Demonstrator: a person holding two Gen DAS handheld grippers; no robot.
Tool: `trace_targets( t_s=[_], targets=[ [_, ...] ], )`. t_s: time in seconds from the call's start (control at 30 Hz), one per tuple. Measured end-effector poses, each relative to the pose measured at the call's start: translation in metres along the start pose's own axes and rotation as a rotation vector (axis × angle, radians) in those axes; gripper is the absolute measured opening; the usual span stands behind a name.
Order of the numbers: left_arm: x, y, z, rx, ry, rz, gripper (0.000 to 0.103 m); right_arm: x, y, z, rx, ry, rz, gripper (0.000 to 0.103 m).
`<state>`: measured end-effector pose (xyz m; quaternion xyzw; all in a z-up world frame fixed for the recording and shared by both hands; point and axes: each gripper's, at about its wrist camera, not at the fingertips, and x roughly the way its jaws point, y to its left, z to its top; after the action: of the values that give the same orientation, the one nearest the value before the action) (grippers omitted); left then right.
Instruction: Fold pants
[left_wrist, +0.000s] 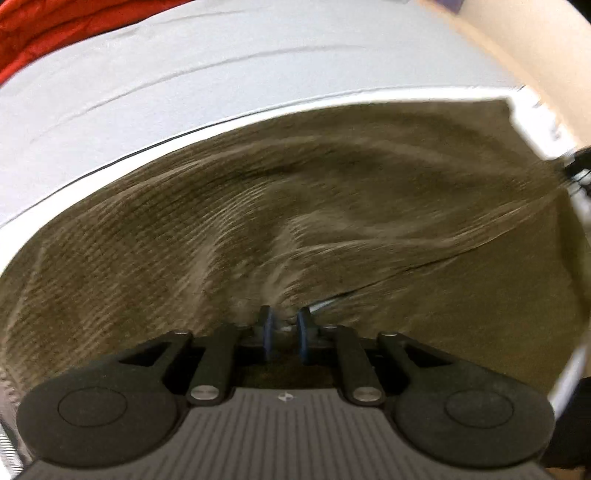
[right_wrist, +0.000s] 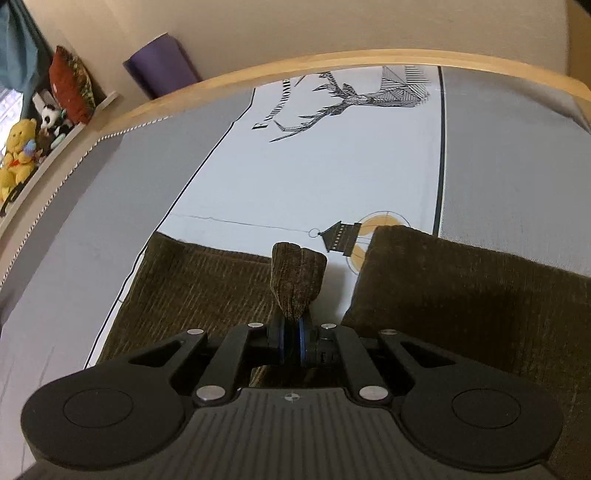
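Observation:
Brown corduroy pants (left_wrist: 295, 206) lie spread over a white bed sheet (left_wrist: 184, 74). In the left wrist view my left gripper (left_wrist: 284, 325) is nearly shut, with pants fabric bunched between its blue pads, and wrinkles fan out from the grip. In the right wrist view my right gripper (right_wrist: 292, 332) is shut on a pinched tuft of the pants (right_wrist: 298, 280), which sticks up past the pads. A flat pant leg (right_wrist: 184, 291) lies to its left and a thicker folded part (right_wrist: 461, 295) to its right.
A red blanket (left_wrist: 33, 29) lies at the far left of the bed. The sheet has a printed deer (right_wrist: 354, 99) and lantern (right_wrist: 340, 236). A wooden bed rail (right_wrist: 332, 62), a purple roll (right_wrist: 162, 66) and a shelf with plush toys (right_wrist: 22, 155) stand beyond.

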<state>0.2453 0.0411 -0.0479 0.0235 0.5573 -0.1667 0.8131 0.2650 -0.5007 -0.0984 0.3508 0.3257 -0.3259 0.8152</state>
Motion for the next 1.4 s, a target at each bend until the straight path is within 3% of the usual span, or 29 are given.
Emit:
trace_targets(
  t_s=[0.07,0.13,0.2,0.27,0.37,0.53,0.63,0.77,0.9,1.03,1.13,1.23,1.3,1.4],
  targets=[
    [-0.017,0.006,0.001,-0.045,-0.058,-0.102,0.025,-0.005,-0.001,0.002,0.002,-0.004,-0.022,0.017],
    [-0.027,0.016,0.003,-0.116,-0.126,-0.142,0.025,-0.012,0.004,0.005,-0.015,-0.046,-0.057,0.026],
    [-0.023,0.027,0.001,-0.187,-0.145,-0.159,0.025,-0.023,0.011,0.005,-0.062,-0.131,-0.100,0.033],
    [-0.002,0.035,-0.002,-0.228,-0.102,-0.126,0.021,-0.032,0.016,0.006,-0.088,-0.181,-0.085,0.040],
    [0.035,0.041,-0.014,-0.214,0.018,-0.053,0.018,-0.045,0.025,0.005,-0.126,-0.198,0.017,0.040],
    [0.029,0.024,-0.015,-0.108,0.053,0.029,0.018,-0.084,0.050,0.002,-0.192,-0.215,0.183,0.040],
    [0.022,0.016,-0.015,-0.101,0.024,0.052,0.018,-0.111,0.074,-0.006,-0.278,-0.185,0.278,0.040],
    [-0.022,0.018,-0.015,-0.153,-0.079,0.019,0.021,-0.172,0.102,-0.028,-0.429,-0.157,0.479,0.040],
    [-0.083,0.023,-0.025,-0.169,-0.148,0.007,0.027,-0.230,0.105,-0.065,-0.574,-0.127,0.631,0.043],
    [-0.136,0.030,-0.058,-0.079,-0.154,0.112,0.033,-0.257,0.098,-0.115,-0.706,0.015,0.720,0.043],
    [-0.152,0.040,-0.102,-0.028,-0.136,0.166,0.041,-0.269,0.089,-0.154,-0.801,0.088,0.745,0.043],
    [-0.136,0.064,-0.148,-0.054,-0.092,0.198,0.042,-0.267,0.073,-0.190,-0.906,0.102,0.746,0.043],
    [-0.113,0.087,-0.172,-0.107,0.026,0.212,0.038,-0.260,0.070,-0.214,-0.990,0.143,0.655,0.043],
    [-0.107,0.109,-0.186,-0.104,0.056,0.268,0.037,-0.252,0.069,-0.218,-1.034,0.146,0.602,0.043]
  ],
)
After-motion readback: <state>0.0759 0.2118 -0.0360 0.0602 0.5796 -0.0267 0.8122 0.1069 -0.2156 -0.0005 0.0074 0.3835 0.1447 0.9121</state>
